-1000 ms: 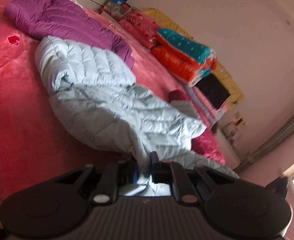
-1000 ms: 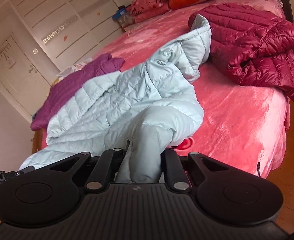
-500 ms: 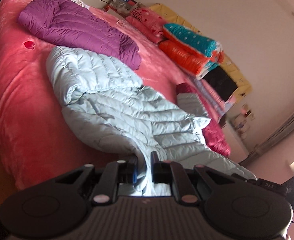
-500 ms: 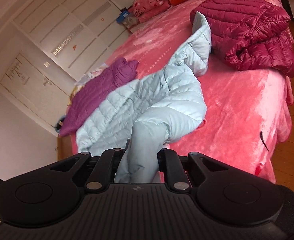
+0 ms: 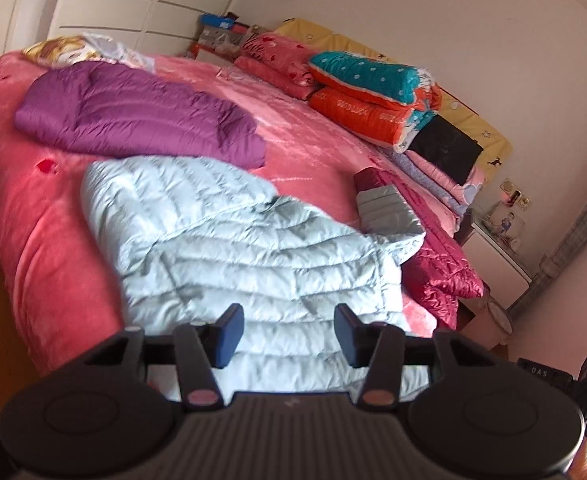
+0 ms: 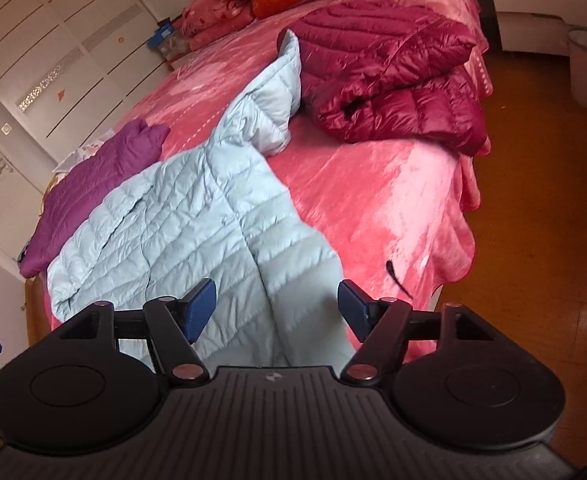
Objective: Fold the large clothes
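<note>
Hand-held gripper pair lets go: left hand-held gripper (image 5: 286,334) and right hand-held gripper (image 6: 273,310), jaws just opened, hold nothing.
Pale blue down jacket (image 6: 197,232) sprawls lower centre on the pink bed (image 6: 373,192), spread out; folding appears barely begun.

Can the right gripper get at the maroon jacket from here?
Probably yes: the right gripper is open and holds nothing, and bare pink blanket lies between it and the maroon jacket; only the light blue jacket lies below.

Pink-covered bed (image 6: 373,200), white wardrobe (image 6: 53,40), wooden floor (image 6: 533,208)
</note>
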Motion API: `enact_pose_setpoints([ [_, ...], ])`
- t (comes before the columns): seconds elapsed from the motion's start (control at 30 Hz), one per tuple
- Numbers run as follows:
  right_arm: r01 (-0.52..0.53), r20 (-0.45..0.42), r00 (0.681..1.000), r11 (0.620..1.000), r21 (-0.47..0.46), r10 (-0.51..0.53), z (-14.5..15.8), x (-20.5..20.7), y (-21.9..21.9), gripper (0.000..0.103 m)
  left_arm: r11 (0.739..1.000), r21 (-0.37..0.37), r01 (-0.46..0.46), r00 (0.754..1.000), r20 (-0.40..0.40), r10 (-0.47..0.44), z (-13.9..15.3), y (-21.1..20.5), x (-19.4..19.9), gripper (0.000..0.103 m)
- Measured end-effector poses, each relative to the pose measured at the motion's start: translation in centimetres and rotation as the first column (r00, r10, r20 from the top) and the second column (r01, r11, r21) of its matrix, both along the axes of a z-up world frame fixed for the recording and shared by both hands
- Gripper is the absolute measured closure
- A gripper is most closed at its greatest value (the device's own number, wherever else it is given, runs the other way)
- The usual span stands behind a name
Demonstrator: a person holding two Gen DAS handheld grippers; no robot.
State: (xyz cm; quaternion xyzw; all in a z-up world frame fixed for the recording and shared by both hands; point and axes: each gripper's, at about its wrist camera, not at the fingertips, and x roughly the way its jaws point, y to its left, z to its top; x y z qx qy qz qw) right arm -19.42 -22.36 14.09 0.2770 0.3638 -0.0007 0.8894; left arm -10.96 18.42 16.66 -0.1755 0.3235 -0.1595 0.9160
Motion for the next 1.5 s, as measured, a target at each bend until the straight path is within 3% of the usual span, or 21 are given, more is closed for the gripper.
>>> enact_pose_setpoints([
  [0.1, 0.021, 0.034, 0.999, 1.000, 0.017, -0.021, 0.3, 0.1, -0.8, 0.004, 0.999, 0.016, 0.035, 0.999, 0.020, -0.035, 0.2, -1.9, 1.3, 0.046],
  [0.27, 0.046, 0.049, 0.998, 0.999, -0.002, -0.046, 0.2, 2.0, -0.9, 0.002, 0.997, 0.039, 0.073, 0.997, 0.003, -0.073, -1.4, -5.2, 4.8, 0.046],
  [0.47, 0.093, 0.056, 0.994, 0.996, -0.017, -0.092, 0.2, 4.9, -2.2, 0.001, 0.989, 0.120, 0.091, 0.995, 0.015, -0.094, -3.2, -9.2, 9.0, 0.046],
  [0.7, 0.107, 0.066, 0.992, 0.994, 0.012, -0.108, 0.4, 10.5, -3.2, 0.000, 0.965, 0.256, 0.053, 0.997, 0.044, -0.067, -5.8, -11.4, 13.5, 0.042],
  [0.83, 0.100, 0.042, 0.994, 0.995, 0.018, -0.100, 0.4, 15.1, -3.9, 0.000, 0.955, 0.295, 0.035, 0.998, 0.039, -0.048, -7.5, -11.0, 16.0, 0.041],
  [1.2, 0.115, 0.129, 0.987, 0.987, -0.114, -0.100, 2.0, 28.3, -5.8, 0.000, 0.977, 0.207, 0.048, 0.999, -0.002, -0.049, -11.6, -8.5, 20.4, 0.038],
  [1.5, 0.096, 0.064, 0.994, 0.979, -0.180, -0.085, -2.0, 35.9, -5.9, 0.000, 0.987, 0.148, 0.070, 0.997, 0.001, -0.071, -13.5, -7.9, 21.9, 0.029],
])
